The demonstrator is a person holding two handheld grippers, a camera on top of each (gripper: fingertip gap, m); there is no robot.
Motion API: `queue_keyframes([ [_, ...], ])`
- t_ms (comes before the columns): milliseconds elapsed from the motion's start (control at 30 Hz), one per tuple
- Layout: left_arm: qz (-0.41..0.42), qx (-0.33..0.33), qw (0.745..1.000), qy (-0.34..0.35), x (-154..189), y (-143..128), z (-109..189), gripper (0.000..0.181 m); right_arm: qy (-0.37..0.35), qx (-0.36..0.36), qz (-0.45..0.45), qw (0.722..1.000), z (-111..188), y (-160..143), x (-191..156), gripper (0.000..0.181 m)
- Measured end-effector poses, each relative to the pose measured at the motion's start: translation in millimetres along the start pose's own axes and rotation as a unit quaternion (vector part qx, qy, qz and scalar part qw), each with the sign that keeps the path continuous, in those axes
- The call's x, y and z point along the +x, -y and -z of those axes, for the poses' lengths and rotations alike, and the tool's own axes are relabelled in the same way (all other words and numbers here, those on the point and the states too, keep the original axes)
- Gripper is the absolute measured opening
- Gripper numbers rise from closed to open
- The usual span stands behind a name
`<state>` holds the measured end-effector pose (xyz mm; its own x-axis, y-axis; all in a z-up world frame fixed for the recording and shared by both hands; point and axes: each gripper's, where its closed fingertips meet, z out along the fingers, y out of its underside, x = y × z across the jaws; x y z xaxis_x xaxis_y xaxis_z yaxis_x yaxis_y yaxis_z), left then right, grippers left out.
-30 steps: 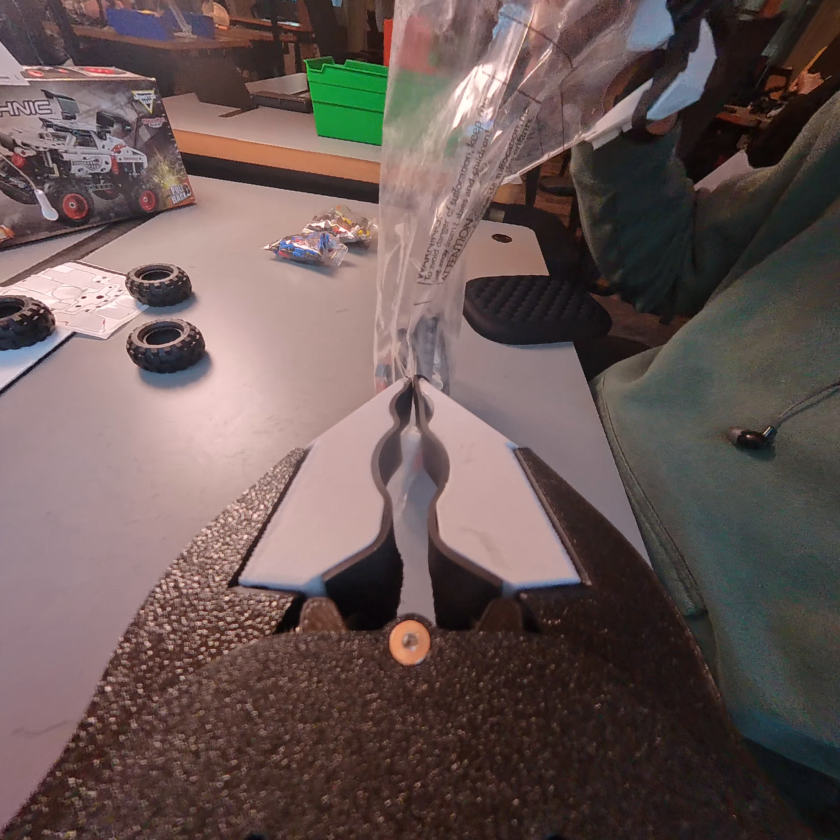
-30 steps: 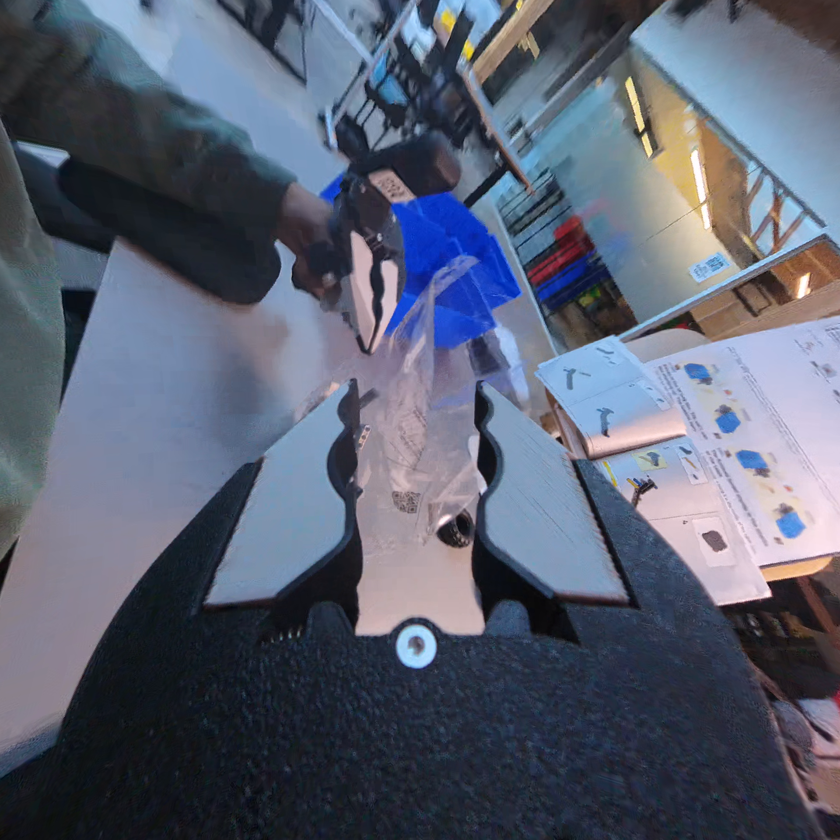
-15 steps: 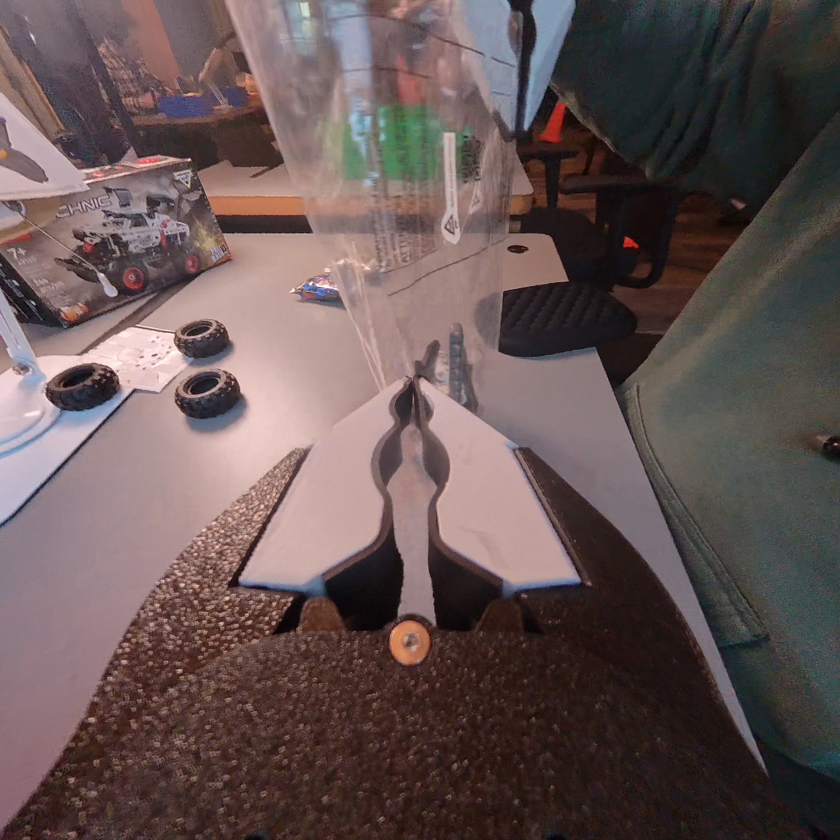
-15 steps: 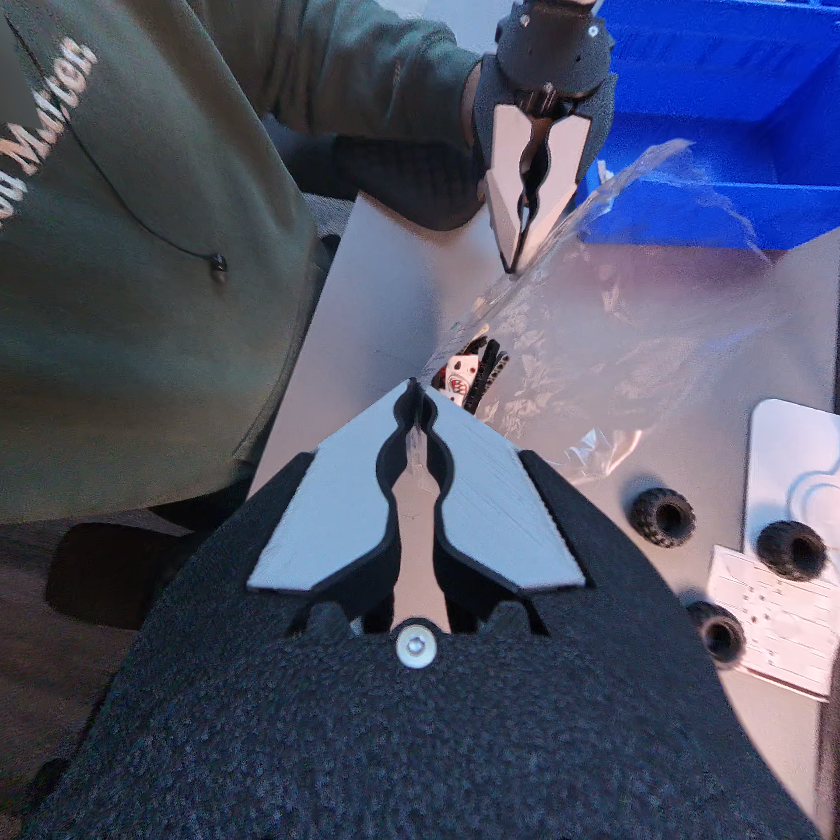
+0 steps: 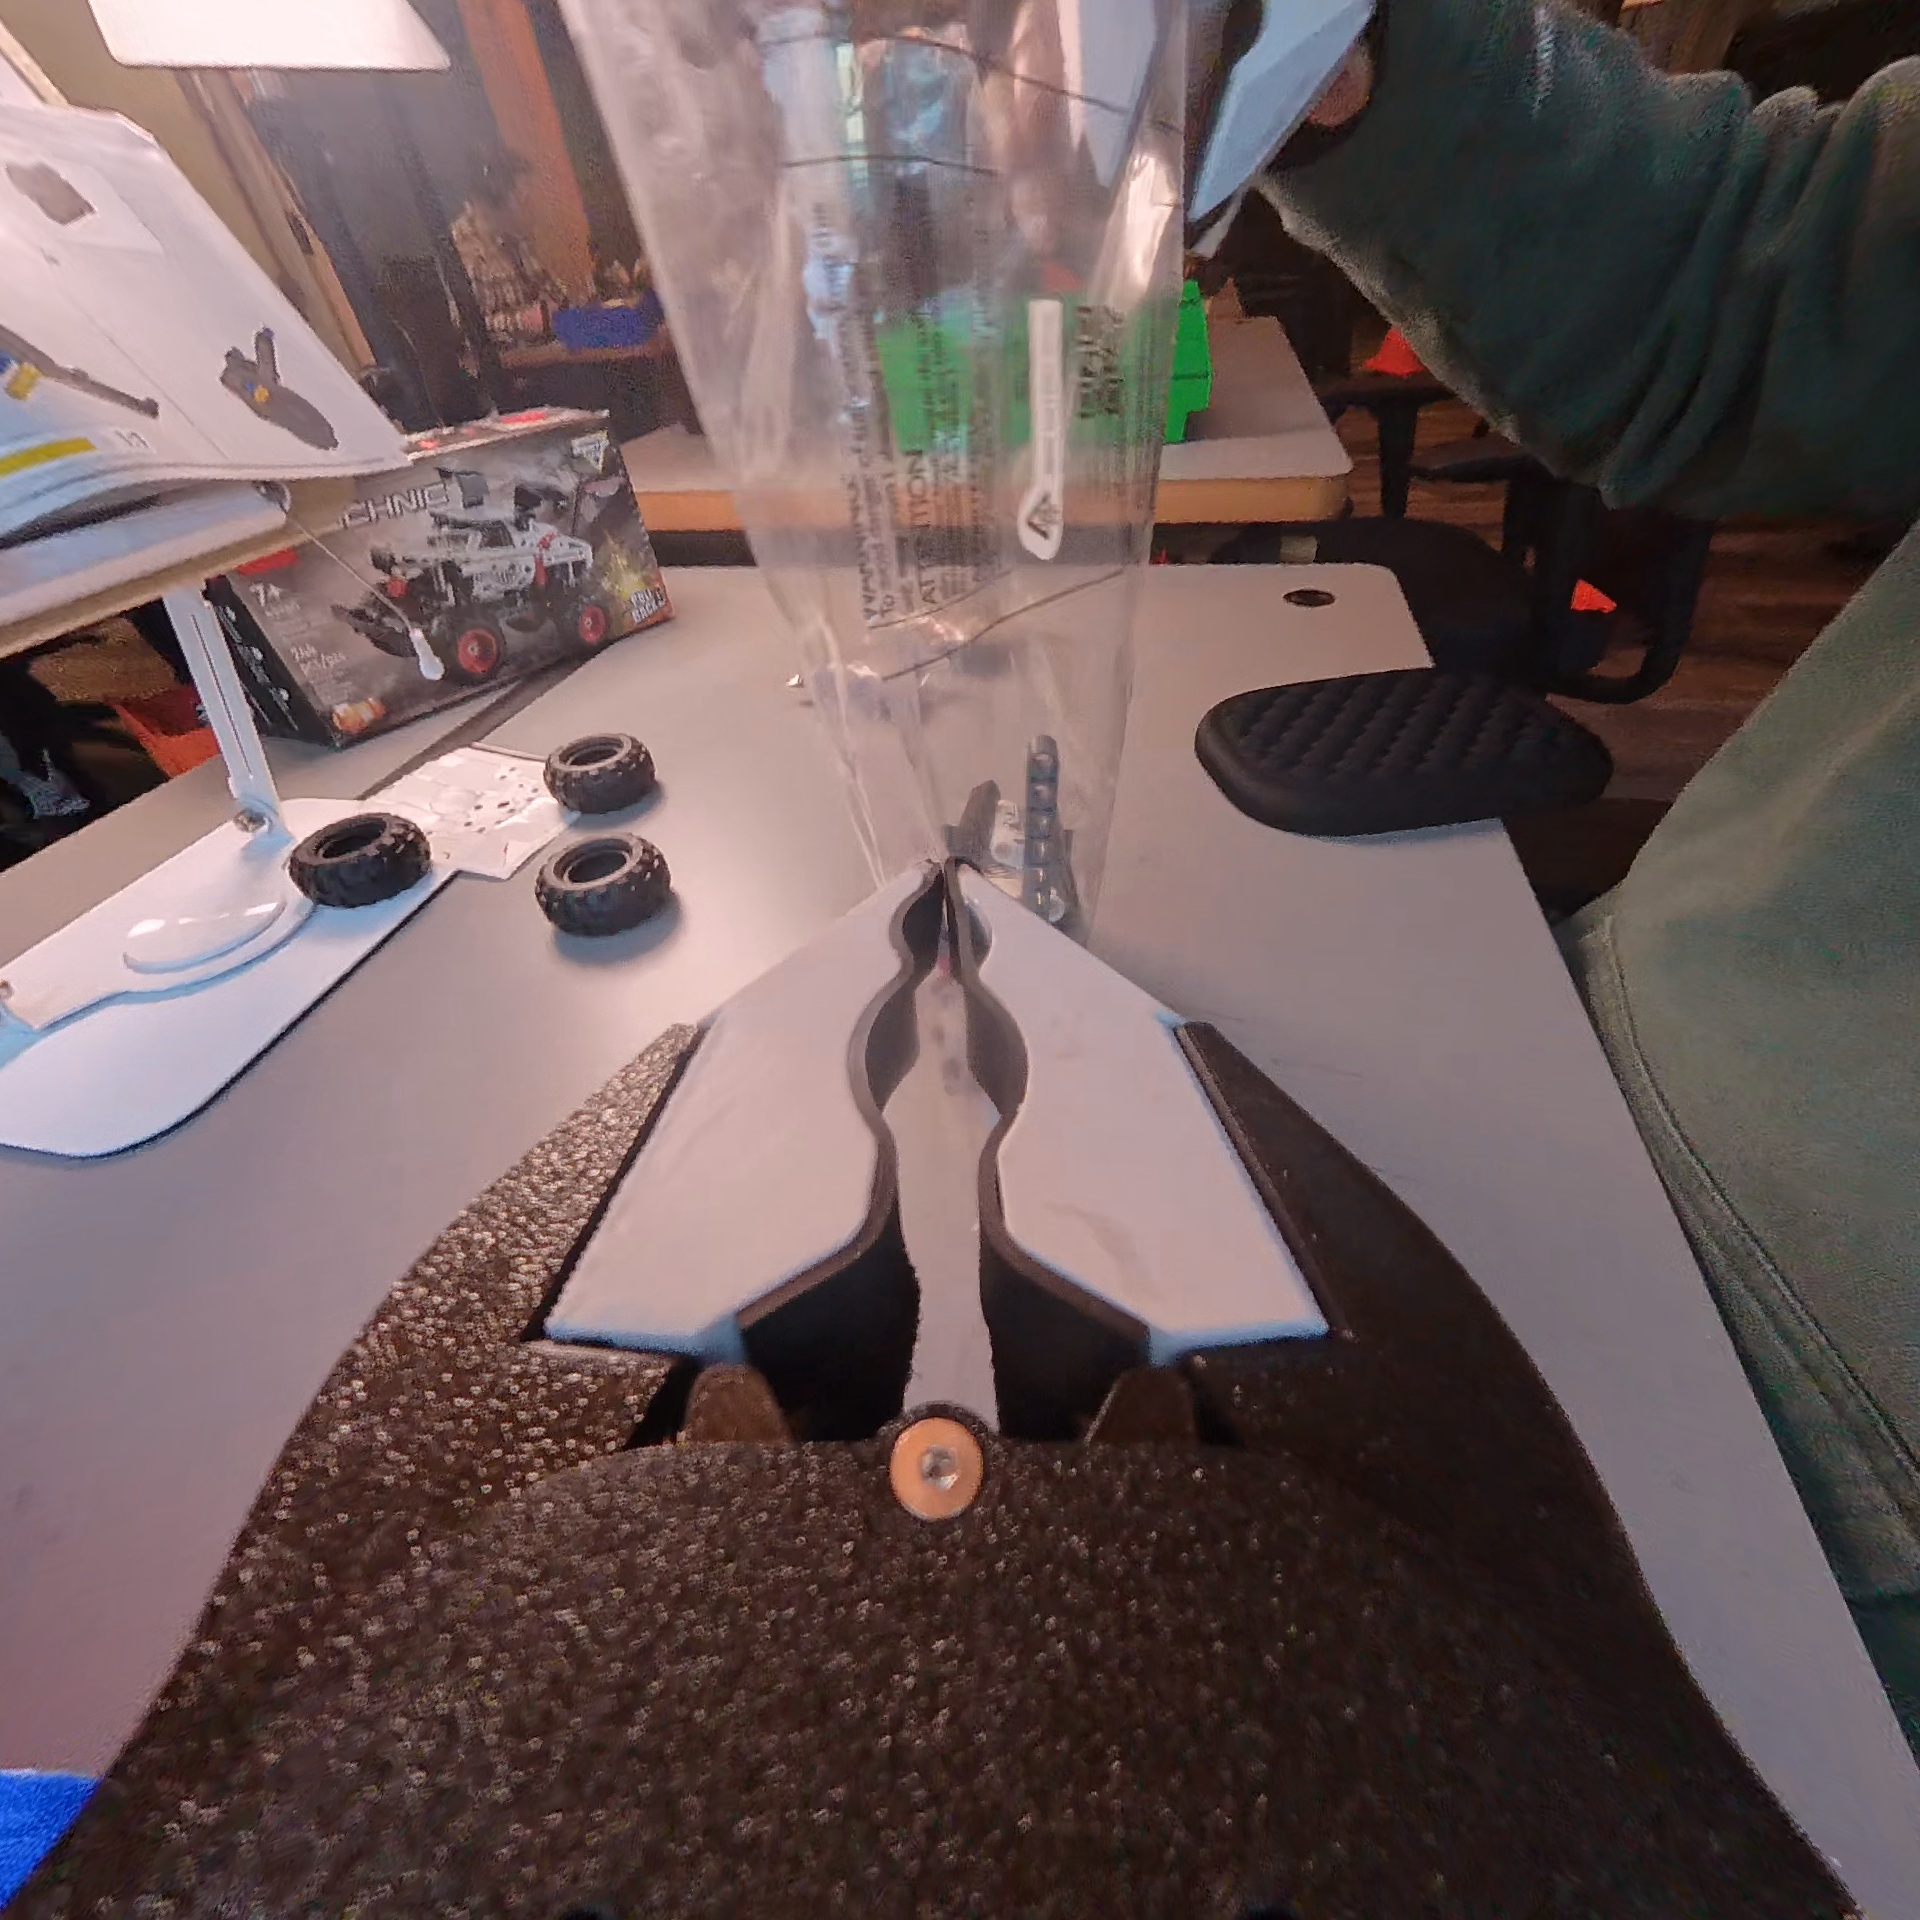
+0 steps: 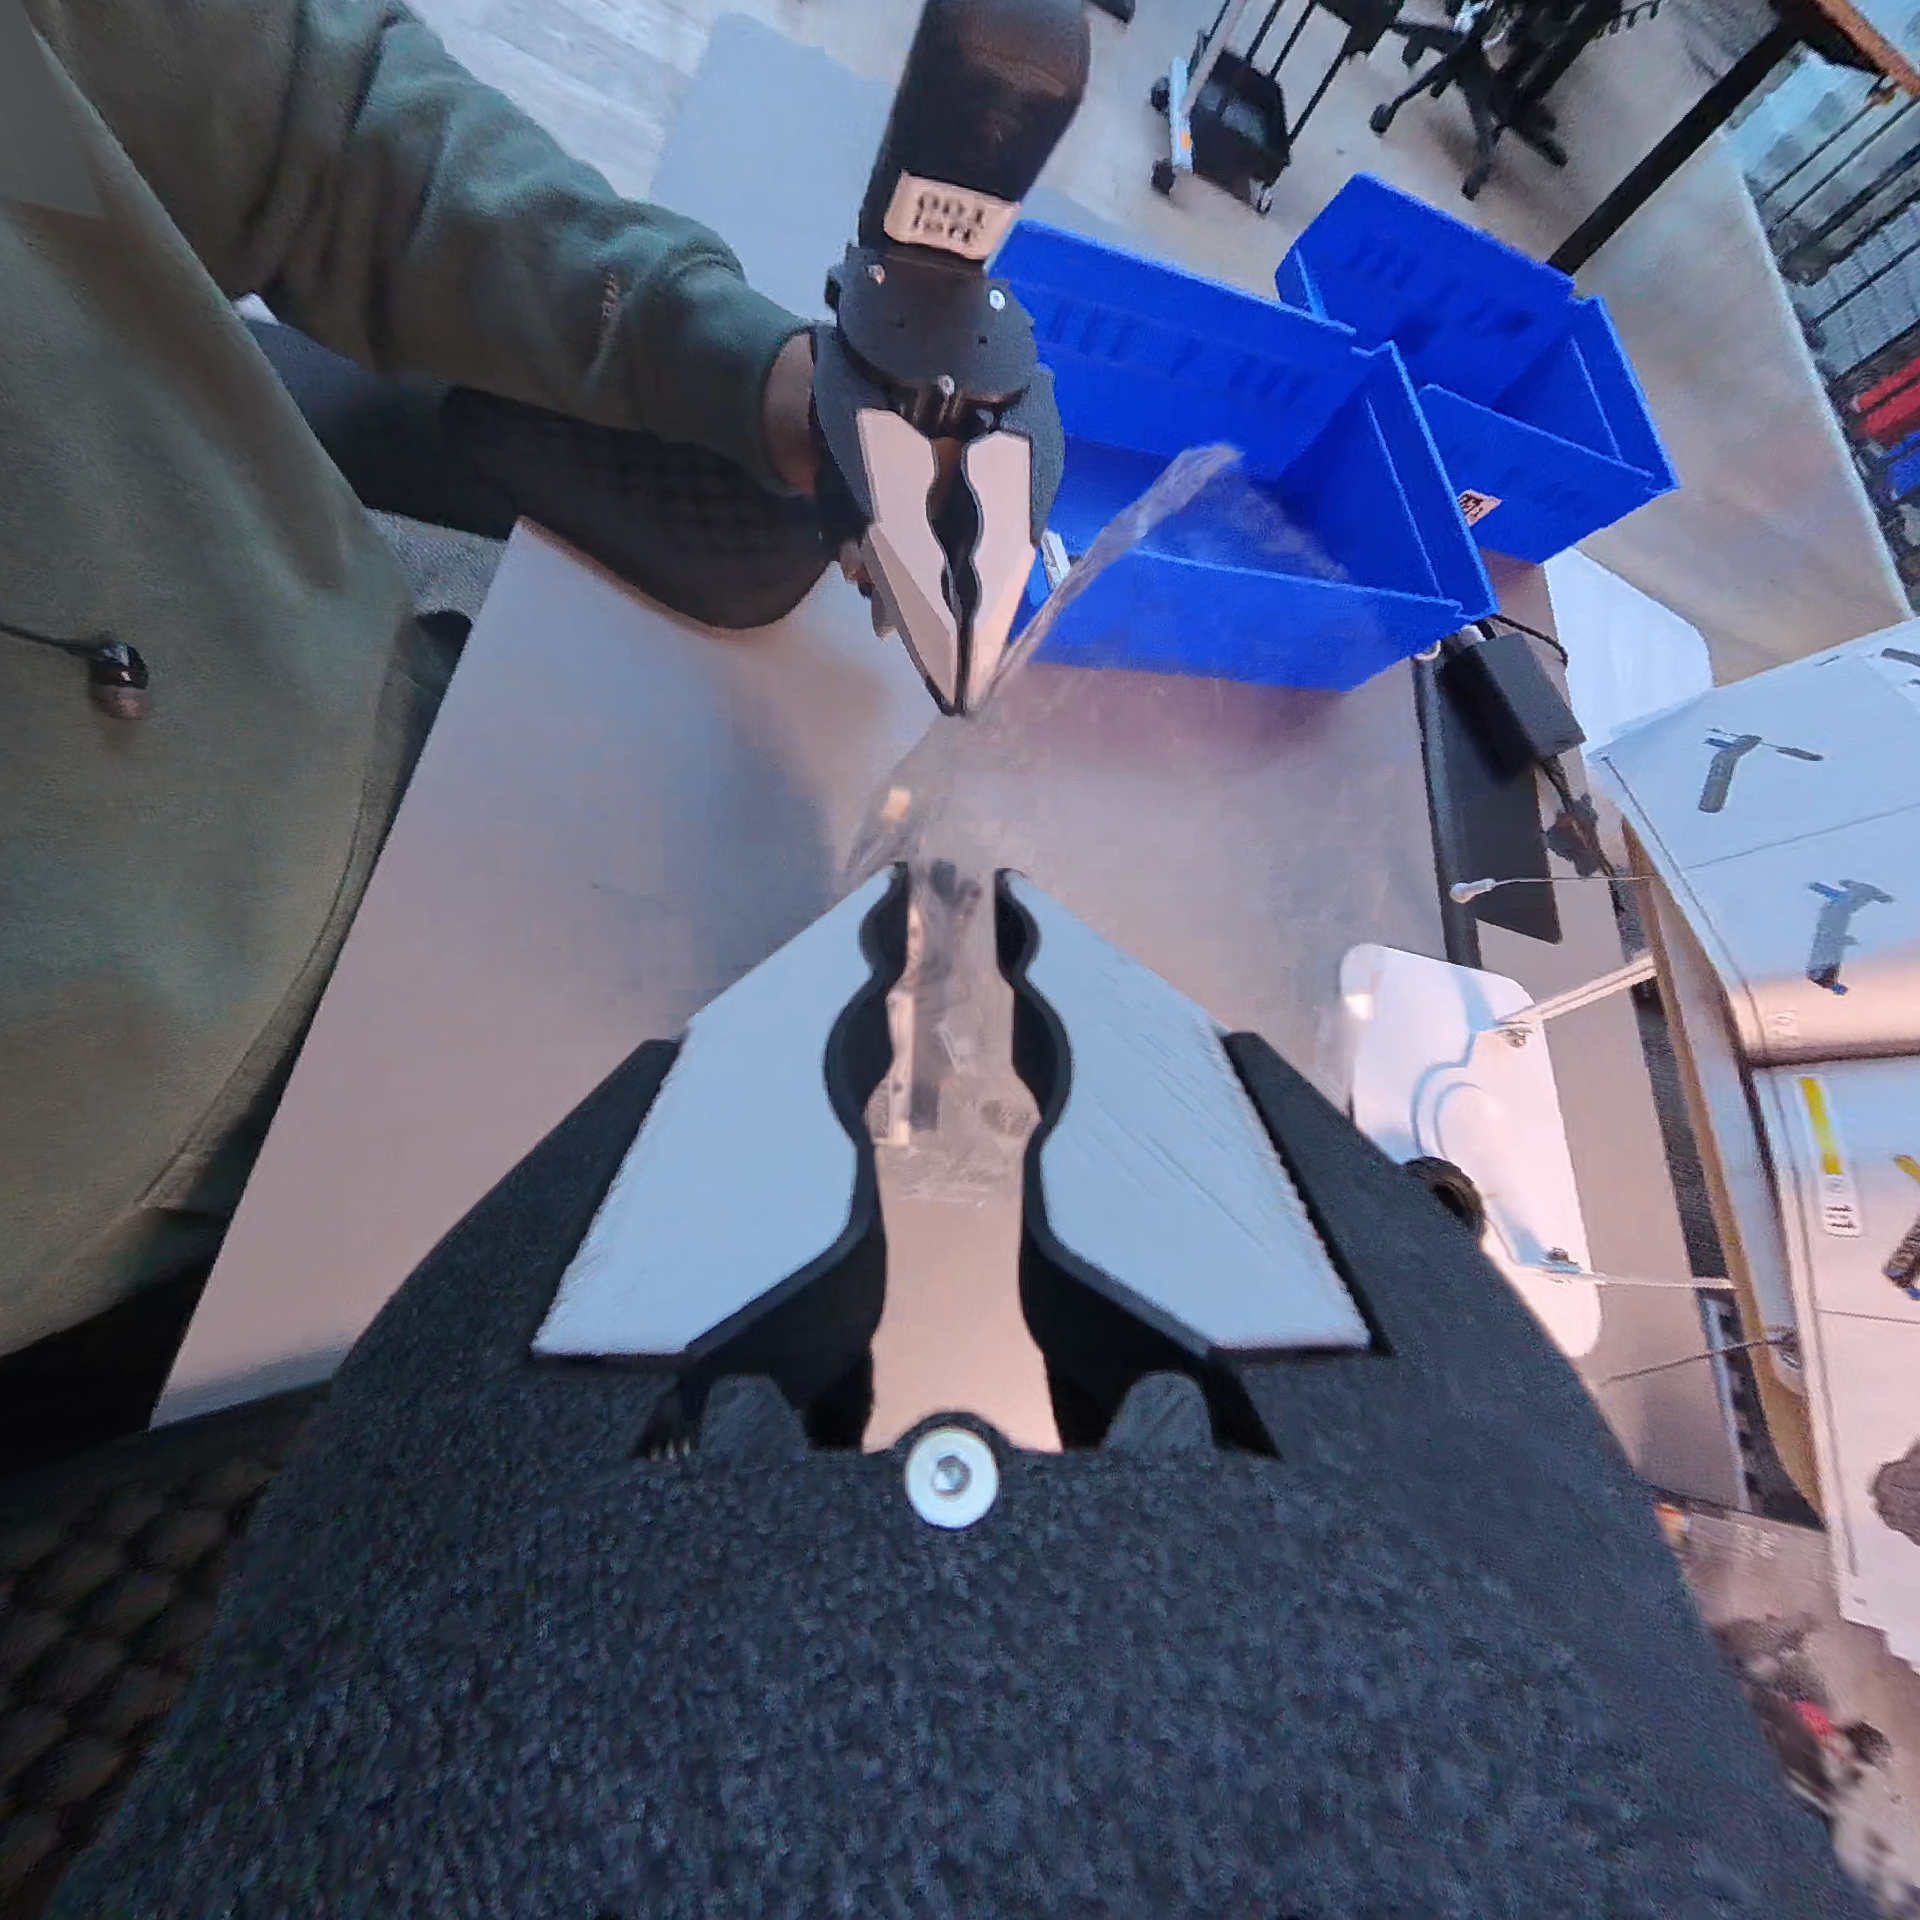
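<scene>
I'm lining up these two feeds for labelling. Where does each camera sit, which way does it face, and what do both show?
Left wrist view: sits on the left gripper, looks along the grey table toward three black tyres; the green sleeve shows.
Right wrist view: sits on the right gripper, looks steeply down toward blue bins; the person's torso shows.
Shared: the clear plastic bag, pinched by the left gripper, and the table.

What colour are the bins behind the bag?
Blue bins, clearest in the right wrist view.
</scene>
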<state>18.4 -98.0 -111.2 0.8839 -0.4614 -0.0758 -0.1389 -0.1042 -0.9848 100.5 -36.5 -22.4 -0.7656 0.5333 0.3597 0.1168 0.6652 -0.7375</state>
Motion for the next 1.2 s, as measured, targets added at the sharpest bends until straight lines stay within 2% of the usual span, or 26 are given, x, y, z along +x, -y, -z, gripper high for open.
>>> queue_keyframes([
  [100, -0.003, -0.02, 1.0, 0.008, -2, -11, -4, 0.0, -0.043, 0.068, -0.022, 0.997, 5, -3, -1, 0.042],
  [200, 0.0, -0.019, 1.0, 0.003, -1, -11, -5, 0.0, -0.099, 0.186, -0.058, 0.976, 34, -6, 5, 0.05],
  [267, 0.002, -0.016, 1.0, -0.001, -1, -11, -5, 0.0, -0.112, 0.228, -0.095, 0.962, 47, -24, 8, 0.059],
  [333, 0.001, -0.013, 1.0, -0.007, 0, -11, -6, 0.0, -0.131, 0.22, -0.122, 0.959, 40, -54, 15, 0.053],
  [400, 0.001, -0.012, 1.0, -0.011, 0, -10, -6, 0.0, -0.125, 0.204, -0.149, 0.959, 20, -78, 19, 0.045],
  [500, 0.0, -0.012, 1.0, -0.008, -1, -10, -7, 0.0, -0.079, 0.214, -0.172, 0.958, -7, -81, 13, 0.041],
  [567, -0.002, -0.011, 1.0, -0.008, -1, -10, -6, 0.0, -0.086, 0.203, -0.162, 0.962, -20, -82, 16, 0.023],
  [600, -0.001, -0.012, 1.0, -0.007, -2, -11, -6, 0.0, -0.093, 0.211, -0.163, 0.959, -21, -81, 19, 0.009],
  [633, 0.0, -0.013, 1.0, -0.005, -3, -11, -6, 0.0, -0.087, 0.223, -0.168, 0.956, -21, -79, 19, 0.002],
  [733, 0.003, -0.012, 1.0, -0.003, -5, -8, -3, 0.003, -0.087, 0.23, -0.179, 0.953, -19, -78, 15, 0.0],
  [800, 0.011, 0.006, 1.0, 0.005, -9, 8, 8, 0.015, -0.096, 0.229, -0.18, 0.952, -17, -78, 11, 0.0],
  [867, 0.014, 0.027, 0.998, 0.051, -23, 33, 34, 0.03, -0.103, 0.225, -0.179, 0.952, -15, -77, 5, 0.0],
  [900, 0.014, 0.035, 0.994, 0.1, -38, 46, 55, 0.031, -0.105, 0.223, -0.179, 0.953, -14, -76, 2, 0.0],
  [967, 0.041, 0.036, 0.973, 0.226, -79, 62, 113, 0.03, -0.107, 0.217, -0.184, 0.953, -13, -76, -4, 0.0],
  [1000, 0.078, 0.023, 0.954, 0.288, -101, 59, 147, 0.029, -0.106, 0.216, -0.186, 0.953, -13, -75, -7, 0.0],
  [1033, 0.126, -0.004, 0.933, 0.338, -120, 48, 181, 0.03, -0.108, 0.214, -0.187, 0.953, -13, -75, -8, 0.0],
  [1100, 0.216, -0.08, 0.879, 0.418, -152, 6, 244, 0.043, -0.116, 0.21, -0.189, 0.952, -14, -74, -8, 0.0],
  [1167, 0.298, -0.174, 0.822, 0.453, -168, -54, 290, 0.064, -0.121, 0.205, -0.189, 0.953, -15, -74, -8, 0.0],
  [1200, 0.342, -0.207, 0.8, 0.447, -169, -81, 302, 0.076, -0.124, 0.202, -0.189, 0.953, -15, -74, -7, 0.0],
])
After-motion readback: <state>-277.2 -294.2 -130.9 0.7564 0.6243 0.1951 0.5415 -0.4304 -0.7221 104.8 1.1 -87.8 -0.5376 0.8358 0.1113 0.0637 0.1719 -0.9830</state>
